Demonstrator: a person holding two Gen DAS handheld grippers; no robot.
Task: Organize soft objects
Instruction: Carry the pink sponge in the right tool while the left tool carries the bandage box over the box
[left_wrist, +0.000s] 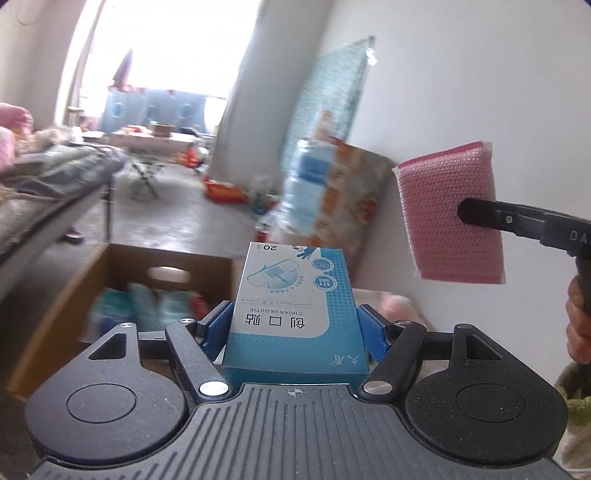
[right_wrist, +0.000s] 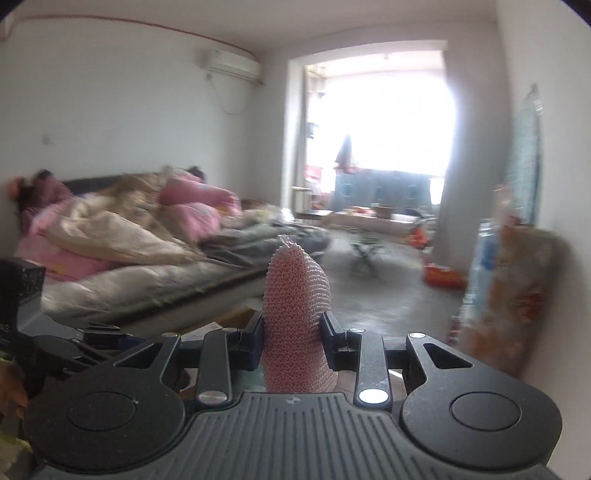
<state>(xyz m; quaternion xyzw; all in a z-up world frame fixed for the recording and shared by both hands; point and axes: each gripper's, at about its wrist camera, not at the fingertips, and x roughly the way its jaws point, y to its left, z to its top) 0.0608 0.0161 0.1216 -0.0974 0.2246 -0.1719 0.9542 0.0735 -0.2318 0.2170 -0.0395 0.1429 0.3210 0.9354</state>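
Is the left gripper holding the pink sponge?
No, the left gripper is shut on a blue bandage box; the pink sponge is in the right gripper.

Grey concrete floor (left_wrist: 177, 218) has an open cardboard box (left_wrist: 74, 295) sitting on it. The bed (right_wrist: 147, 273) is piled with pink and beige bedding (right_wrist: 122, 225)

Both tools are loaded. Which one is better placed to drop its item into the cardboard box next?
Left, probably. The left tool grips the plaster box with the open cardboard box just ahead and below. The right tool holds the pink sponge higher, off to the right.
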